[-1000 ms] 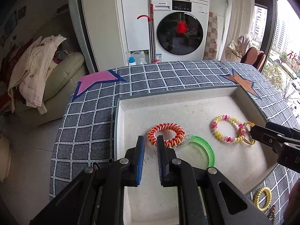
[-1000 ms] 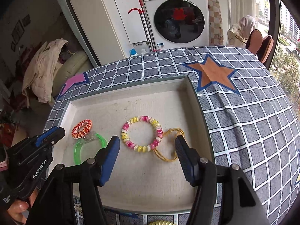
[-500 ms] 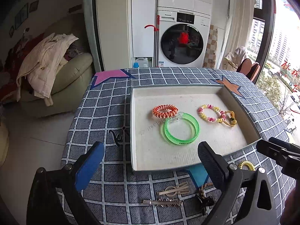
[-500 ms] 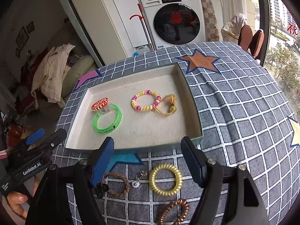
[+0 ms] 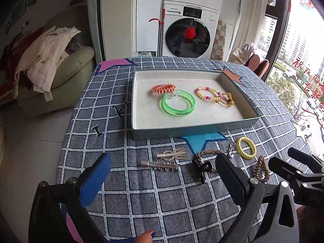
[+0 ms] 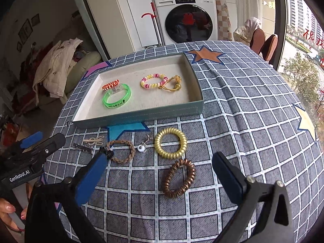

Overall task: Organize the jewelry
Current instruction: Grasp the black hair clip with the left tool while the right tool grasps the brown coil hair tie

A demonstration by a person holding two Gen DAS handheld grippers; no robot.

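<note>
A grey tray (image 5: pixel 194 128) (image 6: pixel 141 113) holds an orange spiral tie (image 5: pixel 163 88), a green bangle (image 5: pixel 176 112), a pink-yellow bead bracelet (image 5: pixel 208 94) and a yellow cord bracelet (image 5: pixel 227 101). On the cloth in front lie two hair clips (image 5: pixel 160 165), a black claw clip (image 5: pixel 202 167), a braided tie (image 6: pixel 132 148), a gold coil tie (image 6: pixel 159 143) and a copper coil tie (image 6: pixel 191 174). My left gripper (image 5: pixel 162 157) is open above the clips, holding nothing. My right gripper (image 6: pixel 160 155) hovers over the coil ties with its jaws opening, and its pads touch nothing.
The checked tablecloth (image 6: pixel 243 121) with star patches falls away at the round table's edges. A sofa (image 5: pixel 66 81) with a coat stands left, a washing machine (image 5: pixel 188 36) behind, and chairs (image 6: pixel 263 40) by the window. A hand (image 6: pixel 8 208) holds the left gripper's handle.
Both grippers have pulled back from over the tray to the near side of the table, bringing the loose pieces into view. The left jaws went from almost shut to wide; the right jaws spread wider.
</note>
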